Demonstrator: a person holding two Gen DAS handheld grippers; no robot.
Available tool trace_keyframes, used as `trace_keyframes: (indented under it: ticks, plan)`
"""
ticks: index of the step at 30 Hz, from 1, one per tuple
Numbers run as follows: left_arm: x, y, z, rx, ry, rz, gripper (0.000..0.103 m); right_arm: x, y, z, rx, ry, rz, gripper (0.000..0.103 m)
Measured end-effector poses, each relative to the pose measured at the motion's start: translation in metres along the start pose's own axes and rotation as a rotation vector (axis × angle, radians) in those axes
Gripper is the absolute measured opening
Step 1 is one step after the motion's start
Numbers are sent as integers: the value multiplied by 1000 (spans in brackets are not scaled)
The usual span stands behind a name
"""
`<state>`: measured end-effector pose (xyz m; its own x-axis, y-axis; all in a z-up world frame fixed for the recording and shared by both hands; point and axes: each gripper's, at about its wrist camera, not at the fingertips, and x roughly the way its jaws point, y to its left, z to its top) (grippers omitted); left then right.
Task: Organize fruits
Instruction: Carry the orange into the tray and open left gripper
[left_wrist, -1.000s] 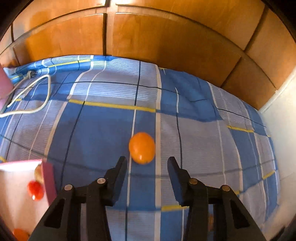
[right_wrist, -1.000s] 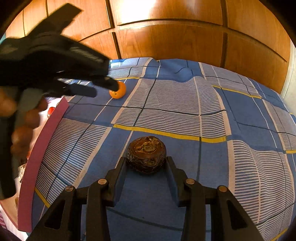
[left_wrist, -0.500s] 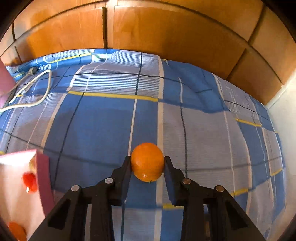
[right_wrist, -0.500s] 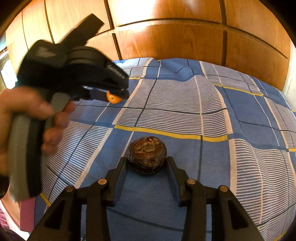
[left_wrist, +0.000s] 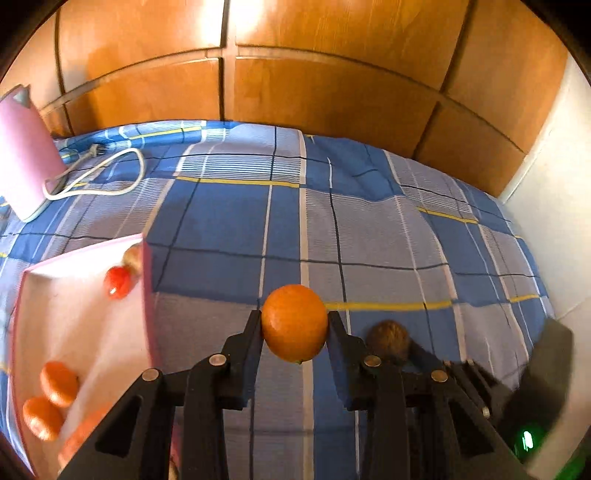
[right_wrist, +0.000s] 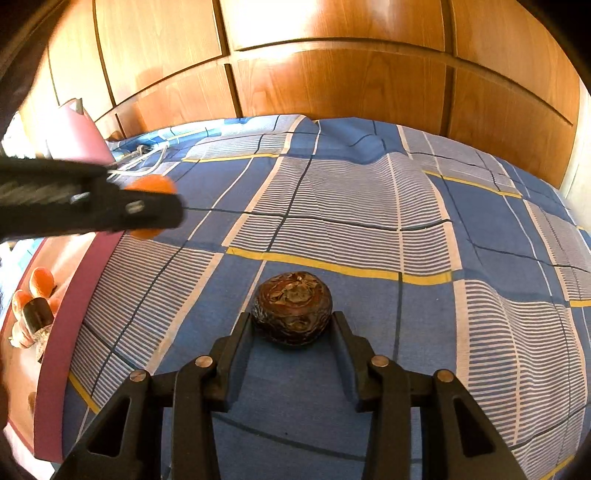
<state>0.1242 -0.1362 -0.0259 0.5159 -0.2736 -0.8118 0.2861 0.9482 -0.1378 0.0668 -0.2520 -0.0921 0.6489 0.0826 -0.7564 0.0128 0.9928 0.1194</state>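
Above the bedspread (left_wrist: 369, 221), left hand-held gripper (left_wrist: 294, 325) clamps orange (left_wrist: 294, 323) — stem end perhaps down, right hand-held gripper (right_wrist: 291, 317) grasps brown fruit (right_wrist: 291, 306).

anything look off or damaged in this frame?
One oddity: the dark fruit between the right tongs is brown, wrinkled and blotchy, unlike the smooth orange gripped by the left tongs. It may be overripe or spoiled. A white cable also lies loose on the bedspread. Nothing looks spilled.
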Motion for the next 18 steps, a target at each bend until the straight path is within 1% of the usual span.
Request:
trace_keyframes:
  ticks: [5,10,18]
  plan:
    - [-26,12,-17,-12,-27,-4,34,-1,2,0,-10,0,-15,43]
    - [-45,26,-35,-23,-46,9,34,0,4,-1,-23,1,-29,42]
    - [-70,60,-58,-76,-81,33,34,1,6,0,-39,3,-49,42]
